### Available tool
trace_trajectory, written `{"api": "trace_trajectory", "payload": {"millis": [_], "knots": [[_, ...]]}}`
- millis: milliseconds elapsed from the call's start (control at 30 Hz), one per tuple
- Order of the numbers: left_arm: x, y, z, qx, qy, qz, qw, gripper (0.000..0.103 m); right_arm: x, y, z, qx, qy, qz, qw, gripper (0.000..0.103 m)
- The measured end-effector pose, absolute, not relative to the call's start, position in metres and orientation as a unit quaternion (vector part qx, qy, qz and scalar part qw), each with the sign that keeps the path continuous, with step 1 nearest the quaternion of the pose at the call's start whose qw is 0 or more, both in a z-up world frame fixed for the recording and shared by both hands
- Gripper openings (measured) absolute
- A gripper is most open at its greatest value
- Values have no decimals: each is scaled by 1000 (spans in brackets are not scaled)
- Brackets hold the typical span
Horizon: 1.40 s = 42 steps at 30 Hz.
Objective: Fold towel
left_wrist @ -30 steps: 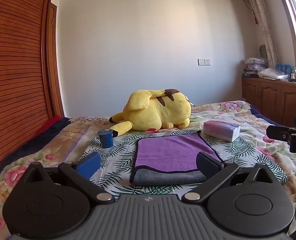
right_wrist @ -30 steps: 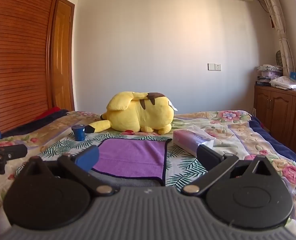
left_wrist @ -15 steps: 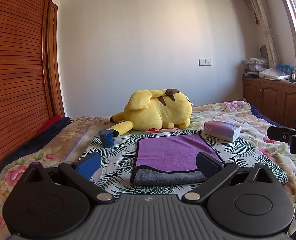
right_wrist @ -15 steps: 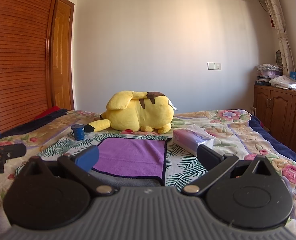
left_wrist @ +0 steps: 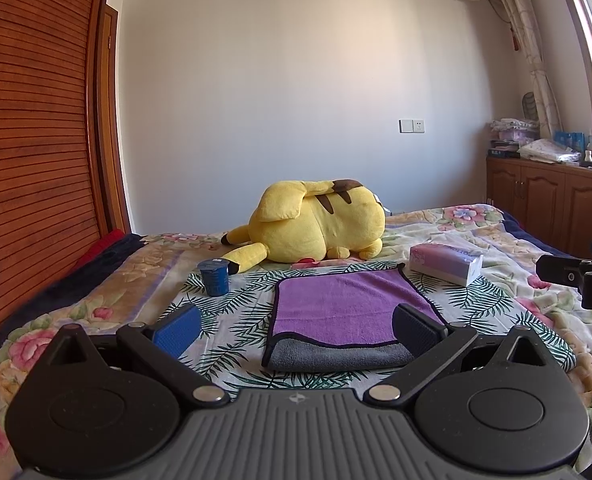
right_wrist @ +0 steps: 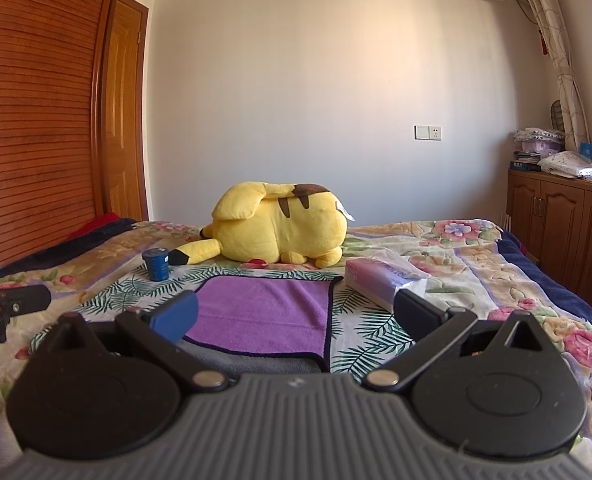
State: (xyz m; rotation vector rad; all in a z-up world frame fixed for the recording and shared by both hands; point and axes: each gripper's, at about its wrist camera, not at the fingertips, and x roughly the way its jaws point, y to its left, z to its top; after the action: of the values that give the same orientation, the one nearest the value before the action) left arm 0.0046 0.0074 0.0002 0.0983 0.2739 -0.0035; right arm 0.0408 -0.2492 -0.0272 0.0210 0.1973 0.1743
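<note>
A purple towel (left_wrist: 344,308) with a grey underside and dark trim lies folded flat on the leaf-print bedspread; it also shows in the right wrist view (right_wrist: 263,316). My left gripper (left_wrist: 296,326) is open and empty, held just in front of the towel's near grey edge. My right gripper (right_wrist: 296,314) is open and empty, in front of the towel's near right corner. The right gripper's tip shows at the right edge of the left wrist view (left_wrist: 576,274), and the left gripper's tip shows at the left edge of the right wrist view (right_wrist: 11,304).
A yellow plush toy (left_wrist: 316,224) lies behind the towel. A blue cup (left_wrist: 213,278) stands to the towel's left. A tissue pack (left_wrist: 446,262) lies to its right. A wooden wardrobe (left_wrist: 35,140) is on the left, cabinets (left_wrist: 548,204) on the right.
Both views have shifted only very slightly. The towel has not moved and both grippers stay open.
</note>
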Motion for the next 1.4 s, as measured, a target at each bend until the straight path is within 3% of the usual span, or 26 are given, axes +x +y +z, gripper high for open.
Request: {"api": "trace_trajectory", "payload": {"millis": [1400], "knots": [[8,11,0,51,153,-7,987,87,42,-246,-28,4,104,87,991,103]]}}
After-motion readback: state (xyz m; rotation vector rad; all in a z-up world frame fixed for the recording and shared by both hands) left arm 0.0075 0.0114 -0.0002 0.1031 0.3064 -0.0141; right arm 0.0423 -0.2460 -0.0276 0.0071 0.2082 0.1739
